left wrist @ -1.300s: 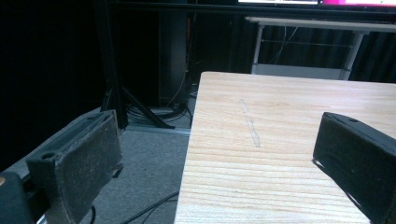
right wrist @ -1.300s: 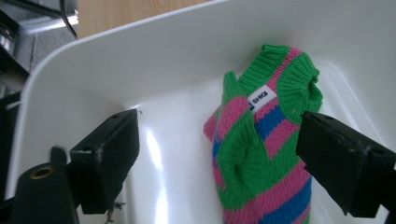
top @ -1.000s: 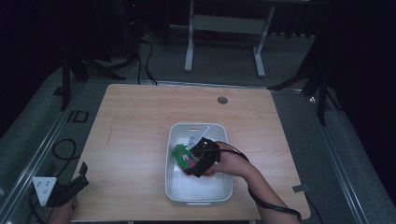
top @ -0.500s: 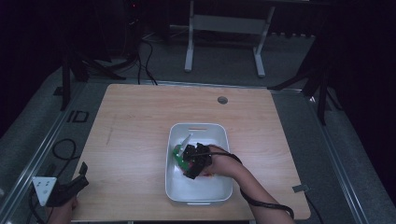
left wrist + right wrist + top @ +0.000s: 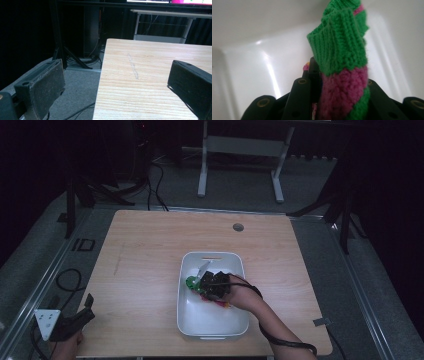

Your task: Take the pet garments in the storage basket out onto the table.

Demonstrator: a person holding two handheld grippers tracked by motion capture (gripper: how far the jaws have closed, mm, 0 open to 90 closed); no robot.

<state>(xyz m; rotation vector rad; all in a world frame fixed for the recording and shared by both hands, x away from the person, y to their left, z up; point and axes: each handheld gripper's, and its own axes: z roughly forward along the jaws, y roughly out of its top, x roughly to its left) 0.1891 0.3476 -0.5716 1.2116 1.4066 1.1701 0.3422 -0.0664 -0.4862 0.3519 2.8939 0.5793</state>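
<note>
My right gripper (image 5: 322, 82) has shifted leftward in the bin (image 5: 190, 320), fingers clamped on the knitted sock (image 5: 342, 62); left fingers (image 5: 42, 85) gape empty.

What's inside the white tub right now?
The white tub holds the right gripper, shut on a green and pink knitted piece. Something red and yellow peeks out beneath the hand. Whatever else lies under gripper and hand is covered.
</note>
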